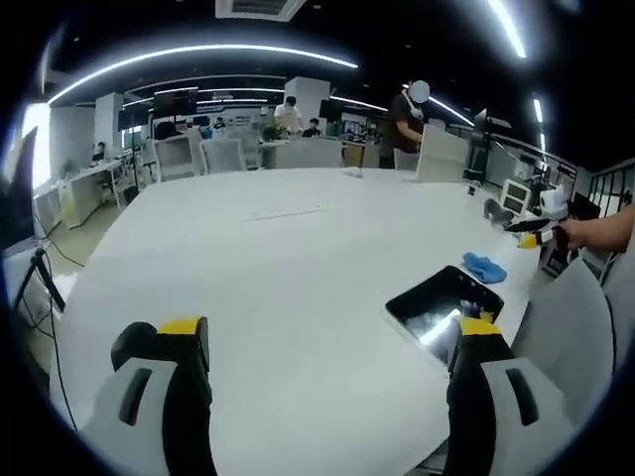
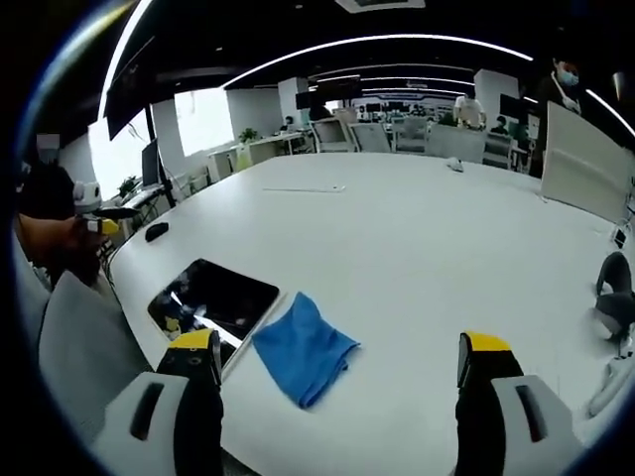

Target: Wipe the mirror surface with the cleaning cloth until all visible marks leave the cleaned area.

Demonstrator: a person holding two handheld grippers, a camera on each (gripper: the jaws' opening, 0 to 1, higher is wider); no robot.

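Observation:
A dark rectangular mirror (image 1: 444, 302) (image 2: 212, 297) lies flat near the edge of the white table (image 1: 278, 258) (image 2: 417, 238) and reflects the ceiling lights. Just beside it lies a crumpled blue cleaning cloth (image 1: 484, 266) (image 2: 303, 347), touching or nearly touching the frame. My left gripper (image 1: 330, 332) stands open over bare table, left of the mirror. My right gripper (image 2: 342, 347) is open too, and the cloth lies on the table between its jaws, towards the left one. Each view also shows the other gripper, small and held in a hand (image 1: 531, 226) (image 2: 99, 223).
A chair back (image 1: 571, 327) (image 2: 79, 347) stands at the table edge by the mirror. A small black object (image 2: 156, 231) and a thin pen-like strip (image 1: 288, 211) (image 2: 303, 188) lie on the table. Further chairs, desks, a white partition (image 2: 585, 164) and people are at the far end.

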